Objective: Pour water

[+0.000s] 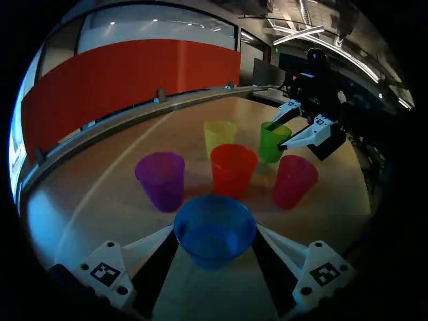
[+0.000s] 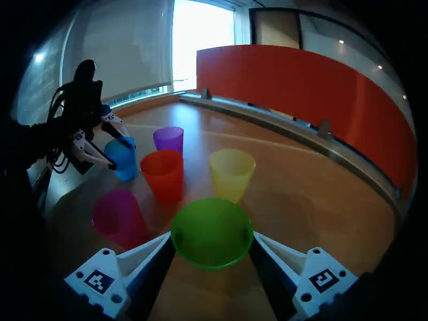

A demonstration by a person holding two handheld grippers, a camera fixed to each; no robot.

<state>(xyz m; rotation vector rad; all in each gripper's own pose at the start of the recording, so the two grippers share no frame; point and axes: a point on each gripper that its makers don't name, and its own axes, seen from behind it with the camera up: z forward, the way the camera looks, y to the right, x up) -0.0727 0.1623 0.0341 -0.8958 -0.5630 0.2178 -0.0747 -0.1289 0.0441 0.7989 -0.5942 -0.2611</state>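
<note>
Several coloured plastic cups stand close together on a wooden table (image 1: 107, 192). In the left gripper view my left gripper (image 1: 214, 234) is shut on the blue cup (image 1: 215, 238), one finger on each side. Beyond it are the purple cup (image 1: 160, 180), orange cup (image 1: 232, 170), yellow cup (image 1: 219, 136) and pink cup (image 1: 293, 182). My right gripper (image 1: 282, 135) grips the green cup (image 1: 273, 143) at the far side. In the right gripper view the green cup (image 2: 212, 231) sits between the right gripper's fingers (image 2: 212, 239). Whether any cup holds water cannot be told.
A long red panel (image 1: 128, 75) runs behind a rail along the table's far edge. In the right gripper view the left gripper (image 2: 119, 152) holds the blue cup (image 2: 122, 158) at the left, with a person's dark arm (image 2: 32, 142) behind it. A bright window (image 2: 203, 37) lies beyond.
</note>
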